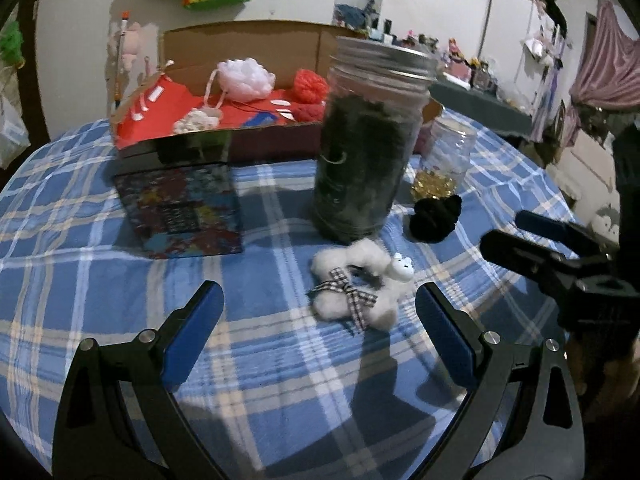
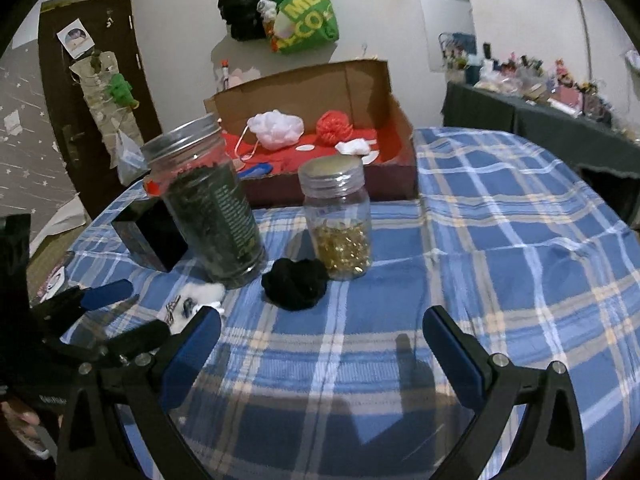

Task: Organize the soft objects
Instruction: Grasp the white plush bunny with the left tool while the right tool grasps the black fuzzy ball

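white fluffy scrunchie (image 1: 362, 288) on cloth | left gripper (image 1: 320, 332) low before it, jaws wide | right gripper (image 2: 322, 344) jaws wide, empty

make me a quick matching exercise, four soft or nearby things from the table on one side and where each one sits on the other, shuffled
Things:
1. white fluffy scrunchie
2. black scrunchie
3. pink mesh pouf
4. left tool

Places:
A. inside the cardboard box
B. open above the blue plaid cloth, holding nothing
C. on the cloth in front of the gold-bead jar
D. on the cloth in front of the tall dark jar, between the left tool's fingers

Pairs: 1-D, 2-C, 3-A, 4-B
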The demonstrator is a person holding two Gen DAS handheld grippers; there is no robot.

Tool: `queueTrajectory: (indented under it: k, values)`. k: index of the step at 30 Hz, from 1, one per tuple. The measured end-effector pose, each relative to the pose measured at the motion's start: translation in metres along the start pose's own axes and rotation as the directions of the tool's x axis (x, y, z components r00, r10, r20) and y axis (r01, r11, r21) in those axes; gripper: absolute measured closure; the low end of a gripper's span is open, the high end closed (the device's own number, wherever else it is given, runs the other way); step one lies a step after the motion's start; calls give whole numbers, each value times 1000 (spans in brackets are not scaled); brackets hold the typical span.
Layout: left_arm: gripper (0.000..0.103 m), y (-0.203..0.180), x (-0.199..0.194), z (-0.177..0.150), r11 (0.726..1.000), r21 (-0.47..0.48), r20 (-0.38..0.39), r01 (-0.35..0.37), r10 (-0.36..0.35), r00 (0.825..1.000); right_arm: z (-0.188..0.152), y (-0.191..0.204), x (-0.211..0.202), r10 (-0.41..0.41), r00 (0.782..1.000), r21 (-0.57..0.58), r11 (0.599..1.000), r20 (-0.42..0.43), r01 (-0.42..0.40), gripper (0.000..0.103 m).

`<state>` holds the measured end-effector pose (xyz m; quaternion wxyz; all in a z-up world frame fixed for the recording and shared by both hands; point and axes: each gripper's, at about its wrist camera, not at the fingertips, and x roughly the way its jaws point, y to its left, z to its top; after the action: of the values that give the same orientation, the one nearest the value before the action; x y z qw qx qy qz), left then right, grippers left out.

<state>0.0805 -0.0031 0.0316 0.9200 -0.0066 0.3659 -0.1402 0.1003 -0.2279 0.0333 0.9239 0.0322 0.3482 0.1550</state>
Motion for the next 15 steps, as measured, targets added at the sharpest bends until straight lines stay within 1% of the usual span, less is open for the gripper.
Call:
queueTrajectory:
  k: [2, 4, 9, 10, 11, 12, 13, 14, 15]
  values:
    - [5, -3, 5, 3, 1000, 14, -20, 7, -6, 1000, 7, -2, 8, 18, 1000, -5, 1000, -26, -18, 1]
    - [5, -6, 10, 7, 1000, 29, -42, 5, -4, 999, 11, -1, 15, 40, 998, -11, 999, -49, -41, 5]
    - [6, -12, 25, 16, 998, 66, -95, 4, 2, 995, 21, 4, 36, 68, 991, -27, 997, -120, -71, 22]
    - [13, -13, 28, 17, 997, 78, -104, -1, 10, 995, 22, 5, 41, 71, 989, -29, 997, -133, -76, 24]
    - [21, -14, 30, 17, 996, 89, -107, -2, 12, 994, 23, 6, 43, 72, 987, -30, 997, -141, -77, 28]
    - [36, -16, 32, 17, 995, 103, -111, 5, 7, 994, 24, 7, 46, 80, 985, -30, 996, -152, -85, 38]
    - [43, -18, 34, 18, 993, 117, -115, 16, -2, 993, 24, 7, 47, 87, 984, -30, 995, -156, -93, 43]
    - [46, -21, 36, 17, 990, 137, -123, 44, -27, 992, 24, 8, 48, 95, 982, -32, 994, -162, -101, 58]
    - [47, -22, 37, 16, 987, 147, -130, 66, -47, 990, 24, 10, 50, 108, 979, -38, 992, -173, -116, 66]
